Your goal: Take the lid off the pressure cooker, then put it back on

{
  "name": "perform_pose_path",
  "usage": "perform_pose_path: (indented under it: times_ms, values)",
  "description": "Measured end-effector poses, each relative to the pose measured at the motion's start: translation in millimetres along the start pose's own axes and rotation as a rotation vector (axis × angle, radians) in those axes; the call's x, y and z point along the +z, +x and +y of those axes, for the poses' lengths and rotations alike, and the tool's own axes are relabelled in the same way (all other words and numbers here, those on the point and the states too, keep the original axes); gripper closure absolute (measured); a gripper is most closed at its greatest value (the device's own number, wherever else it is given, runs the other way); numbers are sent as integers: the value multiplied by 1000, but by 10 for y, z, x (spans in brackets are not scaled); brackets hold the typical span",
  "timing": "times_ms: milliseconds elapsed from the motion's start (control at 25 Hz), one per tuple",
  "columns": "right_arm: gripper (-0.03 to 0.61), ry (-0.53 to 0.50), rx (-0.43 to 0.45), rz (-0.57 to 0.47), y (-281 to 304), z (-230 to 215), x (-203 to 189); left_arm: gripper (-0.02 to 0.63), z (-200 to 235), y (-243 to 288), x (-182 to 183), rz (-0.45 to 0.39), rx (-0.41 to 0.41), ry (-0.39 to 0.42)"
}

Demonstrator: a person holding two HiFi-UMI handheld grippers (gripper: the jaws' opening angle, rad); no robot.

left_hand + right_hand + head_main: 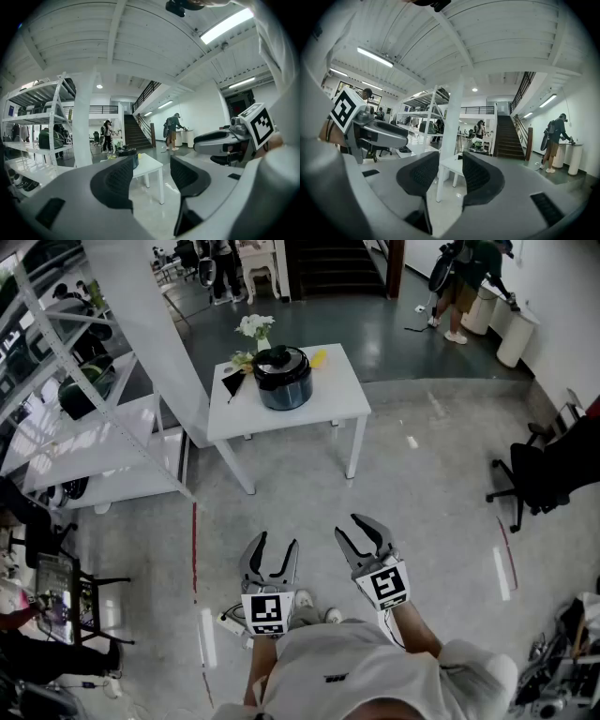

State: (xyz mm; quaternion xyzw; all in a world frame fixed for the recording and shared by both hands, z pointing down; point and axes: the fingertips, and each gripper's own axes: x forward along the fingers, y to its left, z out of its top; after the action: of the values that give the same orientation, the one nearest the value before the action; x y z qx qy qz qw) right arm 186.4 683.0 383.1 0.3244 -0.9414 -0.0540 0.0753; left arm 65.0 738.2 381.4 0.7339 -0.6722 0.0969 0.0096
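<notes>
Left gripper (275, 547) and right gripper (363, 535): jaws of both stand apart, nothing between the pads. They are held side by side, close to level, over the grey floor (441, 484).

Far left, a white shelf rack (89, 442). The white table (330, 397) is ahead of both grippers, well apart from them. The pressure cooker (284, 381) stands on the table near its back edge, with the lid (281, 360) seated on the pot. White flowers (255, 326) stand just behind it to the left, and a yellow item (319, 357) is at its right. At far right, a black office chair (536, 474). People stand at the back of the hall.
</notes>
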Motion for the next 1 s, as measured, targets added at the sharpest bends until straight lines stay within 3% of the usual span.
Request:
perform_pose_path:
  times_ms: [200, 520, 800, 1000]
  values:
    - [417, 59, 5, 36, 8, -47, -15, 351, -74, 112, 14, -10, -1, 2]
    - [417, 65, 23, 46, 349, -166, -130, 354, 54, 460, -34, -16, -3, -3]
    - [417, 56, 9, 46, 916, -385, -144, 360, 436, 939, -60, -7, -9, -8]
    - [417, 47, 1, 112, 1302, -495, -162, 364, 744, 1274, -45, -4, -29, -3]
